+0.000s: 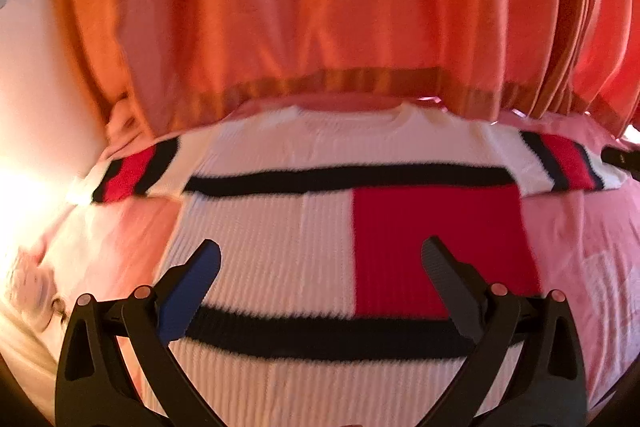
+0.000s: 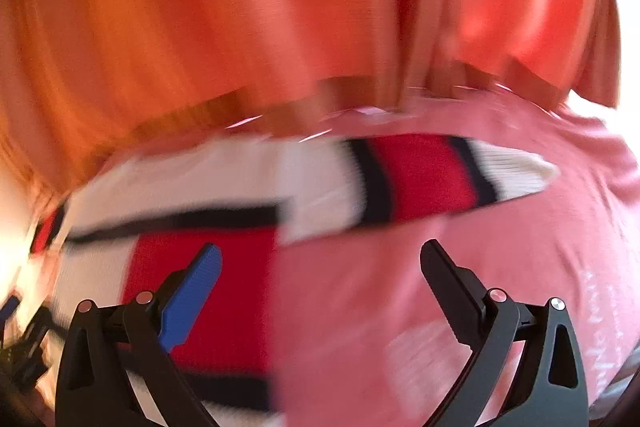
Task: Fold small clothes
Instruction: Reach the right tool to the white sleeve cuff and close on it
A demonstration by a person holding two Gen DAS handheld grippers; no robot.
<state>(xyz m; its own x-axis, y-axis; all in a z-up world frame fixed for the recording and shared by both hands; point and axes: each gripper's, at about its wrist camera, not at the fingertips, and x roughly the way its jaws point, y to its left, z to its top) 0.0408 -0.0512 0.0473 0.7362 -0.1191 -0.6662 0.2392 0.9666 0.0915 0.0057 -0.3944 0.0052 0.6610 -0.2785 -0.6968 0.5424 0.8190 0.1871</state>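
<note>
A small knitted sweater (image 1: 280, 247), white with a red block and black bands, lies flat on a pink bedsheet (image 1: 580, 247), neck towards the far side and both striped sleeves spread out. My left gripper (image 1: 320, 251) hovers open over the sweater's lower body with nothing between its fingers. In the right wrist view the sweater (image 2: 200, 259) fills the left half and its right sleeve (image 2: 420, 179) stretches across the middle. My right gripper (image 2: 320, 255) stands open above the sweater's right edge and the bare sheet (image 2: 400, 287), holding nothing. This view is blurred.
An orange curtain (image 1: 300, 7) with a gold hem hangs just behind the sweater's neck, along the bed's far edge. Bright light and rumpled pale bedding (image 1: 32, 275) lie at the left. The other gripper's dark tip (image 1: 620, 159) shows past the right sleeve.
</note>
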